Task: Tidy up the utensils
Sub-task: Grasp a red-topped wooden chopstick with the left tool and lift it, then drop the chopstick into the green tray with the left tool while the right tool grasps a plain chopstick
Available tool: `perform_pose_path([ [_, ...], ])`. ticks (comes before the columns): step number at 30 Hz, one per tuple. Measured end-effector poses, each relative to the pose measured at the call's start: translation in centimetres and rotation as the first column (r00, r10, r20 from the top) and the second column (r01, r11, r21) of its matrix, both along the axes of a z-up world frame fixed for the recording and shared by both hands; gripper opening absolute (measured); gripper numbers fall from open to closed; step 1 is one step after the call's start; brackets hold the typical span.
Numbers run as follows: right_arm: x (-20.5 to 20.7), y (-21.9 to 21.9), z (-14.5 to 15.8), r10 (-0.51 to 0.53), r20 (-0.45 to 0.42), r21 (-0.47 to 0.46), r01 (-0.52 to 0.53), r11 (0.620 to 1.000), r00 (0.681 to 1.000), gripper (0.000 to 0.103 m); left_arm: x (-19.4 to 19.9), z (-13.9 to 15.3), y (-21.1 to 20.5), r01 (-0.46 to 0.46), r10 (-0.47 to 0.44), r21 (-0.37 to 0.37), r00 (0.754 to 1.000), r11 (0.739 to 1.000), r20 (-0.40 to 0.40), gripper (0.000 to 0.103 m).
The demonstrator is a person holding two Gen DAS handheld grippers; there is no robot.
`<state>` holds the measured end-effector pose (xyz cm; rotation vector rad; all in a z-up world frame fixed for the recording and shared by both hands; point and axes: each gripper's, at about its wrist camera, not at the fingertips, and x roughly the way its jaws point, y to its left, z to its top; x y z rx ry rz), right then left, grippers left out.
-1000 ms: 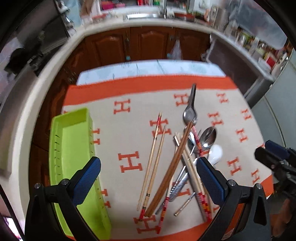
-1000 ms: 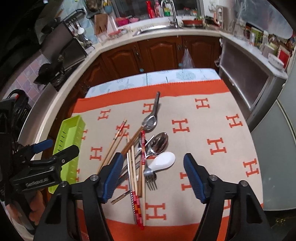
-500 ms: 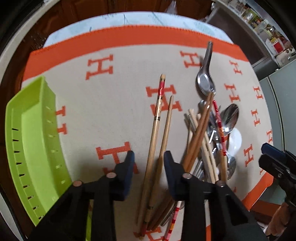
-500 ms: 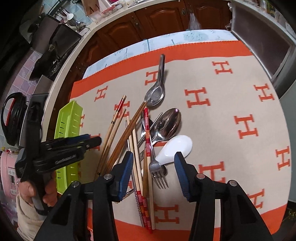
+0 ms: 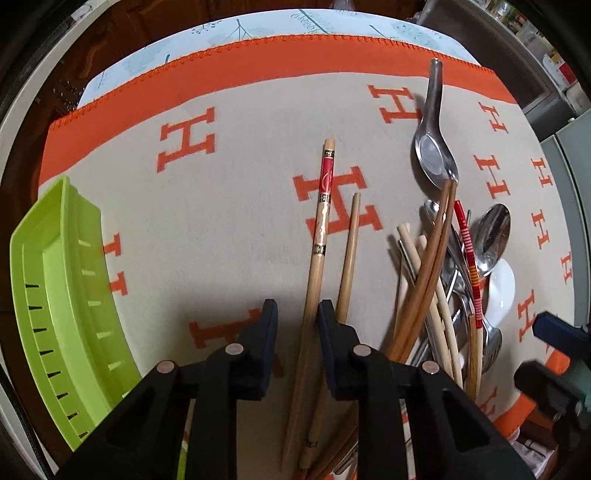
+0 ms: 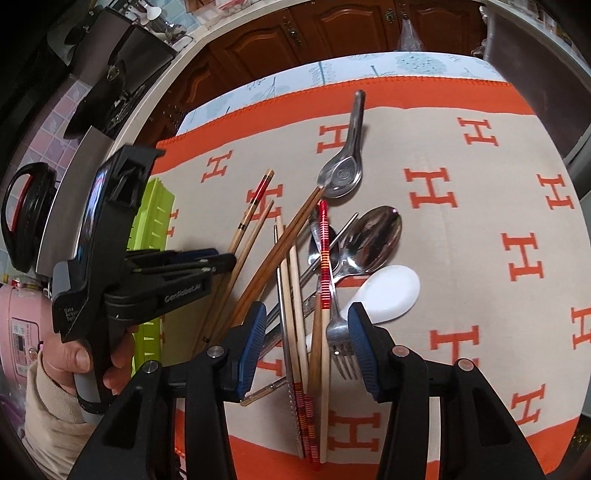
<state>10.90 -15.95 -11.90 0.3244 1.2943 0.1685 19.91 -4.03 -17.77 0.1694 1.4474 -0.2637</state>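
Observation:
A pile of utensils lies on the orange and beige cloth [image 5: 229, 221]: wooden chopsticks, red-striped chopsticks [image 6: 324, 258], metal spoons [image 6: 373, 236], a fork [image 6: 340, 347] and a white ceramic spoon [image 6: 388, 291]. My left gripper [image 5: 297, 317] is low over the cloth, its jaws narrowed around a red-banded wooden chopstick [image 5: 319, 229]; a plain chopstick [image 5: 349, 254] lies just right of it. My right gripper [image 6: 306, 332] is open over the pile, straddling several chopsticks and the fork. A lime green tray [image 5: 55, 295] sits at the left.
A metal soup spoon [image 5: 434, 147] lies at the far side of the pile. Wooden cabinets [image 6: 332, 29] and a counter stand beyond the table. A pink appliance [image 6: 18, 332] and a black pan [image 6: 26, 214] are at the left.
Both grippers have dropped closer to the cloth. My left jaws have narrowed around the red-banded chopstick. My right jaws have also narrowed somewhat over the pile.

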Motion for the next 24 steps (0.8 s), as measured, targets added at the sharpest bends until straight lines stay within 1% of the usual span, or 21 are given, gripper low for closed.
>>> perform_pose_path([
  [2, 0.0, 0.3, -0.1, 0.004, -0.003, -0.002, -0.004, 1.0, 1.0, 0.048, 0.2, 0.0, -0.4, 0.004, -0.004, 0.016, 1.0, 1.0, 0.005, 0.019],
  [3, 0.1, 0.3, -0.1, 0.004, -0.007, -0.001, -0.004, 1.0, 1.0, 0.048, 0.3, 0.1, -0.5, -0.001, 0.001, 0.017, 1.0, 1.0, 0.007, 0.009],
  [4, 0.1, 0.4, -0.2, 0.004, -0.009, 0.001, -0.004, 1.0, 1.0, 0.048, 0.4, 0.1, -0.4, -0.01, 0.01, 0.016, 1.0, 1.0, 0.007, 0.005],
  [7, 0.2, 0.6, -0.3, 0.003, -0.016, 0.006, -0.003, 1.0, 1.0, 0.048, 0.9, 0.2, -0.1, -0.051, 0.051, -0.007, 0.999, 0.999, -0.012, 0.004],
  [9, 0.4, 0.7, -0.3, 0.003, -0.018, 0.009, -0.003, 1.0, 1.0, 0.048, 0.5, 0.4, 0.6, -0.066, 0.066, -0.021, 0.998, 0.998, -0.016, 0.004],
  [13, 0.8, 1.3, 0.0, 0.013, -0.015, 0.008, -0.012, 1.0, 1.0, 0.047, -0.3, 2.0, 2.7, -0.111, 0.11, -0.086, 0.994, 0.99, -0.011, 0.004],
  [15, 1.0, 1.8, 0.2, 0.019, -0.013, 0.018, -0.019, 1.0, 1.0, 0.045, -1.0, 3.5, 3.8, -0.13, 0.133, -0.114, 0.991, 0.985, 0.016, 0.004],
  [18, 1.4, 2.7, 0.5, 0.027, -0.014, 0.055, -0.026, 0.998, 1.0, 0.044, -2.1, 5.6, 4.9, -0.137, 0.146, -0.148, 0.988, 0.979, 0.052, 0.004],
  [19, 1.7, 3.2, 0.7, 0.031, -0.013, 0.071, -0.03, 0.997, 0.999, 0.043, -2.6, 6.7, 5.3, -0.145, 0.158, -0.157, 0.984, 0.977, 0.079, 0.004],
  [21, 2.2, 4.3, 0.9, 0.043, -0.008, 0.091, -0.042, 0.995, 0.999, 0.041, -3.6, 8.0, 6.4, -0.151, 0.171, -0.155, 0.978, 0.976, 0.119, 0.004],
  [22, 2.5, 5.0, 1.0, 0.051, -0.005, 0.1, -0.051, 0.994, 0.999, 0.04, -4.1, 8.8, 6.8, -0.161, 0.181, -0.137, 0.972, 0.977, 0.151, 0.004],
  [24, 3.3, 6.6, 0.9, 0.068, -0.013, 0.102, -0.066, 0.993, 0.998, 0.039, -5.0, 10.1, 8.5, -0.176, 0.195, -0.118, 0.963, 0.977, 0.183, 0.004],
])
